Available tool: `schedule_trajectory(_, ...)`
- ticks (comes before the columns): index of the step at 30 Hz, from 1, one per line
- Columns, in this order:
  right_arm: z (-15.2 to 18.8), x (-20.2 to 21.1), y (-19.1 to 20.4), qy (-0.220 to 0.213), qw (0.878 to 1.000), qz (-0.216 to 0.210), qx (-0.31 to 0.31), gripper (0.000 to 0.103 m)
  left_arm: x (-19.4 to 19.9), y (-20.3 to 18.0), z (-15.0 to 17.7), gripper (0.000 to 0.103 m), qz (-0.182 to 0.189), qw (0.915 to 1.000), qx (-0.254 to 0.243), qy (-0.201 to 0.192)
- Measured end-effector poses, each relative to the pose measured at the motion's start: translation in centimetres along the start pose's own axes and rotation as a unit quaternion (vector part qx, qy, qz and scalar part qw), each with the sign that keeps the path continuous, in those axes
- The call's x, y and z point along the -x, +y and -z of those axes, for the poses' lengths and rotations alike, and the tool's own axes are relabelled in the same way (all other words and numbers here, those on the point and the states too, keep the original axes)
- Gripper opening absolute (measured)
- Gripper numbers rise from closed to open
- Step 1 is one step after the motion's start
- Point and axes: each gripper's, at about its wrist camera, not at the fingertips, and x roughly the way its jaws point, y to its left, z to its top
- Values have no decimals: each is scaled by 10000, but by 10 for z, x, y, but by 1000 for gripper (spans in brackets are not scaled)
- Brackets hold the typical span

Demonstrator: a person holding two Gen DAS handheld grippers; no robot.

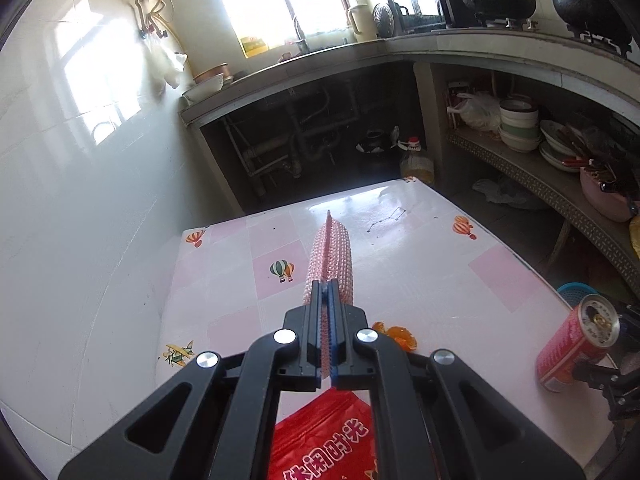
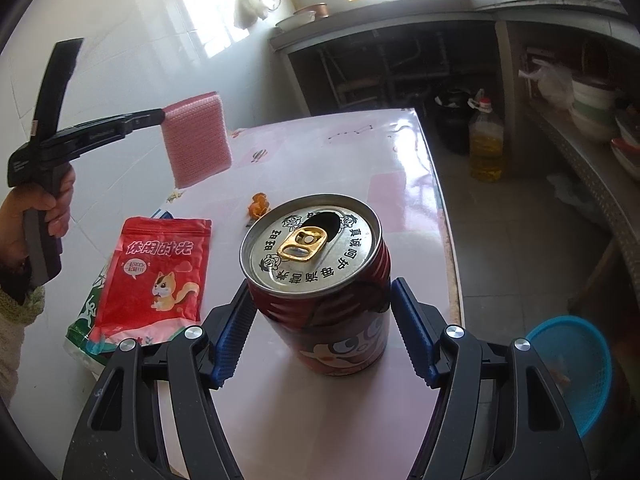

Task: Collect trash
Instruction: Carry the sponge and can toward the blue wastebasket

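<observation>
Closest thing in the right wrist view is the red drink can (image 2: pixel 320 284), standing upright on the pink table (image 2: pixel 360 152) right between the blue pads of the right gripper (image 2: pixel 325 334). Its top has been opened, gold tab still attached, and you can't see what's inside through the hole. The jaws are spread about can-width, and I honestly can't tell if the pads are pressing on it or just sitting beside it.

Off the table's right edge there's a blue mesh basket (image 2: pixel 576 368), low down; its contents are too blurry to make out.

This view also shows stuff the other one barely catches: a red snack pouch (image 2: pixel 156 276) with a cartoon squirrel, lying flat on top of another wrapper (image 2: pixel 86 320), plus a bit of orange peel (image 2: pixel 258 205) near the can. You also see a hand (image 2: pixel 40 216) holding the left gripper from the side.

The left wrist view shows the left gripper (image 1: pixel 329 286) clamped tight on a pink bubble-wrap pouch (image 1: pixel 330 254), held up clear of the table. From there the can (image 1: pixel 576 346) sits at the far right.
</observation>
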Motion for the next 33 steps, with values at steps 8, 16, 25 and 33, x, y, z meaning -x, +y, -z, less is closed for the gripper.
schedule_trajectory(8,0,17,-6,-130,9995,-79,-294,64,48,-27,-2,2,779,9965,205,-243)
schedule_trajectory(16,9,77,-24,-637,9954,43,-720,64,68,-88,-11,2,1608,9864,48,-342)
schedule_trajectory(25,33,140,-85,-972,9817,729,-1466,64,64,-180,-27,2,2416,9694,-352,-257)
schedule_trajectory(33,87,142,-156,-529,9608,1480,-2284,64,42,-287,-32,2,2791,9526,-1208,108)
